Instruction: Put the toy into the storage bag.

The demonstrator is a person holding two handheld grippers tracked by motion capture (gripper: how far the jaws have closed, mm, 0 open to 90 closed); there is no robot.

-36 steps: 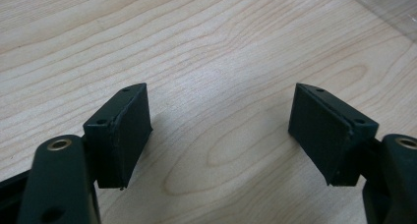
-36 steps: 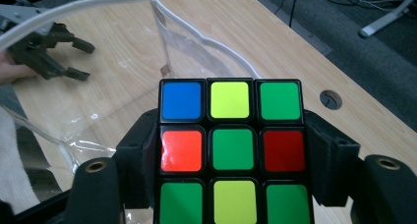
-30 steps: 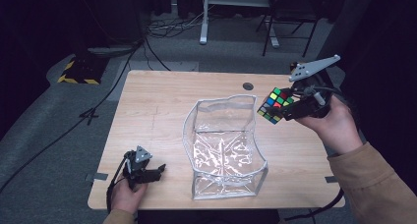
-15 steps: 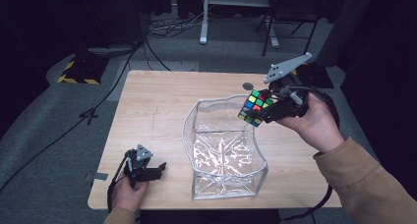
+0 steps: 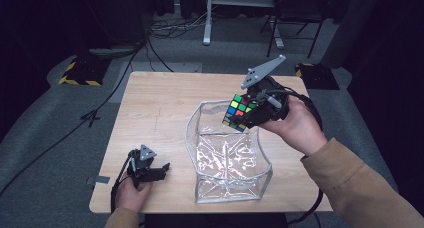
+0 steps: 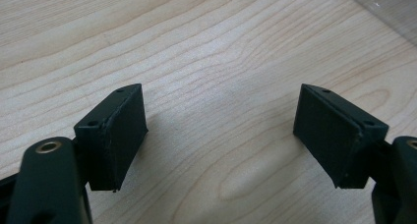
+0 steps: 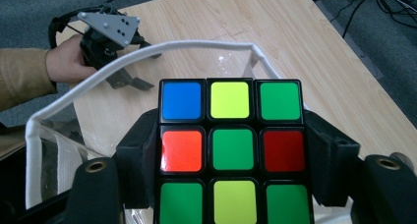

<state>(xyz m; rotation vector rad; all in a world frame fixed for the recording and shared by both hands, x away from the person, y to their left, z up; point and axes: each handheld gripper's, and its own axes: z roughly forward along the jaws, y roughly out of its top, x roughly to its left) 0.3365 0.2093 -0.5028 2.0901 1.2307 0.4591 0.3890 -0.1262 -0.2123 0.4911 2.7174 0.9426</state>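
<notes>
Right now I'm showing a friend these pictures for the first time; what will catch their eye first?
The bright puzzle cube, clamped in the right gripper above the far rim of the clear plastic bag standing open mid-table. Next, the left gripper, open with nothing between its jaws, resting at the table's near left corner.

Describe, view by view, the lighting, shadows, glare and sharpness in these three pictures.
High view: the table is lit while the room around is dark; highlights glint on the clear bag. Left gripper view: sharp wood grain, with soft shadows beside the open left gripper. Right gripper view: the puzzle cube is crisp and evenly lit, its tiles slightly glossy; the bag's white rim is clear.
</notes>
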